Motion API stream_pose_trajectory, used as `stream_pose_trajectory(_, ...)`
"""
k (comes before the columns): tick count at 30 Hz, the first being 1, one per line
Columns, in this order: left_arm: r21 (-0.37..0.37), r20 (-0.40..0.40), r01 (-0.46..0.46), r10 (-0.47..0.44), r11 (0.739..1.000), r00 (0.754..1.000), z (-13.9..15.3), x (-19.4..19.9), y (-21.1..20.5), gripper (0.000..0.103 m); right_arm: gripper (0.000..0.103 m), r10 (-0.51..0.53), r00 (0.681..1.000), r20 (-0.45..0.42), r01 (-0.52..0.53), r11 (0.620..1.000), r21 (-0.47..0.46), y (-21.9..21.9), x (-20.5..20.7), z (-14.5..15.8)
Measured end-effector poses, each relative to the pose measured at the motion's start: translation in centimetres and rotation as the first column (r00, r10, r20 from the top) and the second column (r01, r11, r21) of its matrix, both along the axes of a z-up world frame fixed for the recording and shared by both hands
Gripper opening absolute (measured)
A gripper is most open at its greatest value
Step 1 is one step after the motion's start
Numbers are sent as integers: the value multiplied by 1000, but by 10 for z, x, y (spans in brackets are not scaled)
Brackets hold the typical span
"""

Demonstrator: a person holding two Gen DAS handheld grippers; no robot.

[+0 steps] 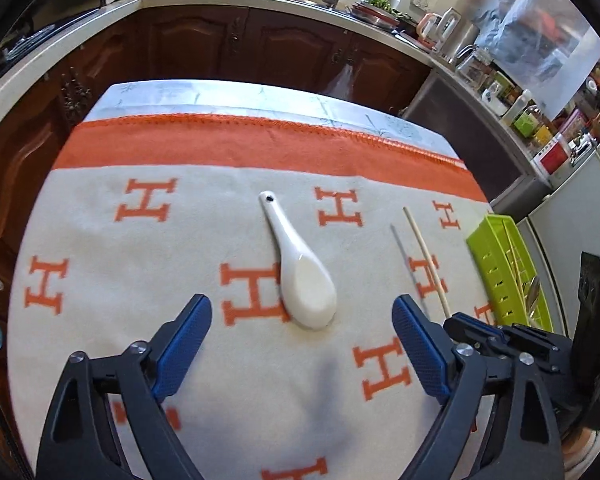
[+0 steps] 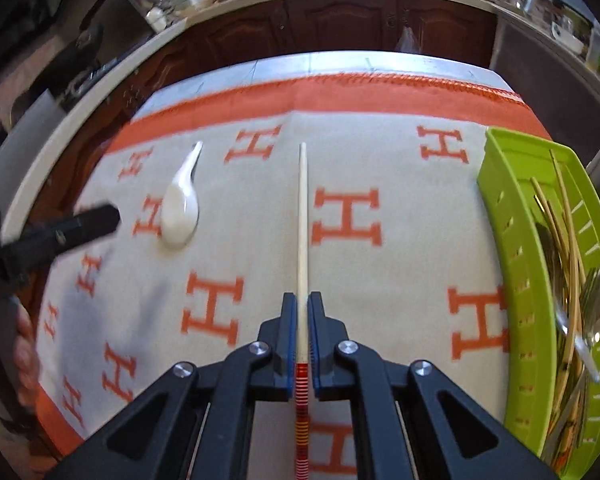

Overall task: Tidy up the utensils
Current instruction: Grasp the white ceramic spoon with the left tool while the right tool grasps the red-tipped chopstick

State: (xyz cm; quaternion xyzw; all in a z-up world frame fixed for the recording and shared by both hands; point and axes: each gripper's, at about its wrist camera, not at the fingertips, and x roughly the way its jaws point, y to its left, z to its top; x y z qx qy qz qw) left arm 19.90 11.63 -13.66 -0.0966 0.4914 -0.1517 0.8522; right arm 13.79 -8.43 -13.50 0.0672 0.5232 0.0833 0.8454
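Chopstick (image 2: 302, 216) left of the green tray (image 2: 512, 240) sits clamped in the right hand-held gripper (image 2: 302, 312) for binning, while the left hand-held gripper (image 1: 302, 320) gapes empty around the ceramic spoon (image 1: 300, 272).

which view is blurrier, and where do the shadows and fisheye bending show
Right wrist view: blurrier, the far counter smeared, the spoon soft; the chopstick in the right gripper stays sharp. Left wrist view: crisp, with a soft grey shadow on the cloth below the spoon, between the left gripper fingers. Both views: counter edges bow, corners go black.
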Motion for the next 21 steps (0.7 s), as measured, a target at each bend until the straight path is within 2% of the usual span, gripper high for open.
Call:
stream_pose_trajectory(1,-3,-4,3,-3,1000,1000,-3,5,-2,78,5,-8,1000,8,8,1000,19,-3,5,3)
stream_pose_trajectory(3,-11,-28,8,-8,1000,1000,-12,18,-5,63,5,-27,999,22,26,998,51,-9,12,8)
stream_pose_trajectory(6,-1,-54,9,-9,1000,999,-25,31,-10,57,5,-40,998,41,36,996,77,-13,19,12)
stream_pose_trajectory(9,26,-58,28,-27,999,998,-34,37,-17,56,5,-36,998,47,32,995,95,-15,18,13)
stream_pose_trajectory(13,83,-13,42,-41,996,999,-38,34,-28,56,5,-29,998,47,24,995,98,-18,13,7)
stream_pose_trajectory(14,98,-4,41,-41,994,999,-38,34,-31,53,5,-29,998,46,25,995,100,-18,12,5)
stream_pose_trajectory(15,118,8,36,-37,992,999,-39,33,-33,43,5,-31,999,42,27,994,102,-20,12,3)
stream_pose_trajectory(17,123,18,27,-30,992,999,-40,32,-37,32,5,-38,999,35,34,993,110,-22,10,-2)
stream_pose_trajectory(21,79,5,-11,11,997,1000,-37,31,-34,29,5,-59,998,10,56,988,146,-31,3,-11)
